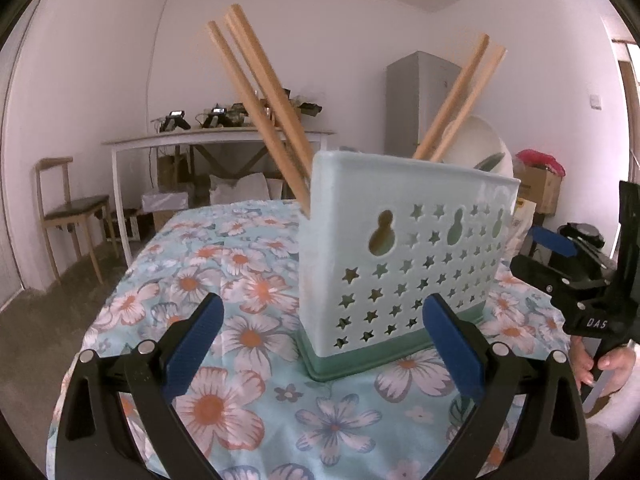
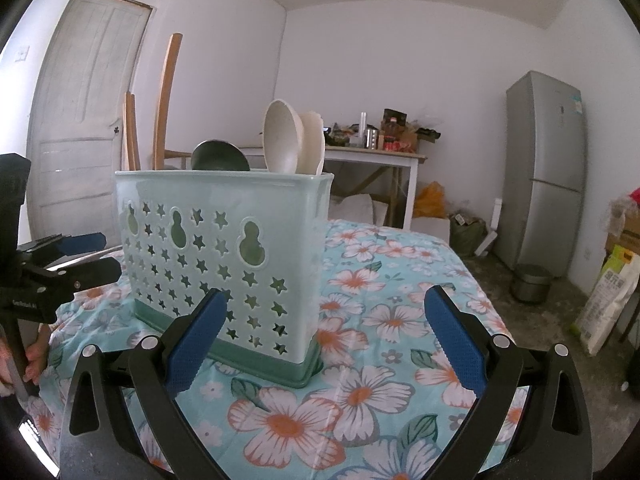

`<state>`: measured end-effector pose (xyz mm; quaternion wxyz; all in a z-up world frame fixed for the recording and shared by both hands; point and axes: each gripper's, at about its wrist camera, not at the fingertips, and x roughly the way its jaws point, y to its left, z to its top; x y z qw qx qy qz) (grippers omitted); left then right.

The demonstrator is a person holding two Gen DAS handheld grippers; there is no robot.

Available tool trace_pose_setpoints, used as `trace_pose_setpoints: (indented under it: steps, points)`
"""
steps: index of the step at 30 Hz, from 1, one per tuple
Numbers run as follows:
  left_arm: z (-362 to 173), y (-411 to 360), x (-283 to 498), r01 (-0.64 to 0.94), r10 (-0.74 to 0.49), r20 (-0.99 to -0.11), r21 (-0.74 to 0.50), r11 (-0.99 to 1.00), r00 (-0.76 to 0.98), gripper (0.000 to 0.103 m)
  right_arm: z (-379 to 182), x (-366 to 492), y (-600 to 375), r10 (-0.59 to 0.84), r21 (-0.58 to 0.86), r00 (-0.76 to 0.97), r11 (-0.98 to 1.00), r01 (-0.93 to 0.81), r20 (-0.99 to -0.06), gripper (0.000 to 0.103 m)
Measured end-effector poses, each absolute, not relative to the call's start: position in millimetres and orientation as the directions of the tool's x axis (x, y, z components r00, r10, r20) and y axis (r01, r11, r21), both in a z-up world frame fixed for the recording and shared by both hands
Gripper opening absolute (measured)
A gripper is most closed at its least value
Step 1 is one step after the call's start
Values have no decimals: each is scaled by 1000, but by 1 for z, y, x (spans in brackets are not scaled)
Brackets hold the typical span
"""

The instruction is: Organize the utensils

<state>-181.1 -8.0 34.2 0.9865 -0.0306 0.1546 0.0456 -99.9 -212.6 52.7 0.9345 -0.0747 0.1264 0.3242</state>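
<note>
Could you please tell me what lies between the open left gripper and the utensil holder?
Only bare floral tablecloth lies between the left gripper and the utensil holder, seen in the left wrist view.

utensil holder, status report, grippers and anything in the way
Left gripper open, empty; right gripper open, empty. Utensil holder upright on floral tablecloth, chopsticks and spoons standing inside. Nothing between grippers and holder.

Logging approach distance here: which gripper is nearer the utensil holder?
Left, slightly. The left gripper is open with the utensil holder filling its gap from just ahead. The right gripper, also open, faces the holder's corner, mostly left of its gap.
</note>
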Motion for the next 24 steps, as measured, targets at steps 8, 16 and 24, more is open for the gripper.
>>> trace_pose_setpoints:
  steps: [8,16,24]
  points:
    - [34,-11,-182,-144,136,-313,-4,990,940,98,54,-99,-215,588,-58,757,778,-626,-285,95]
    - [33,-16,-180,-191,198,-338,55,980,920,98,54,-99,-215,587,-58,757,778,-625,-285,95]
    - [34,-6,-181,-151,140,-338,-7,989,931,98,54,-99,-215,588,-57,757,778,-625,-285,95]
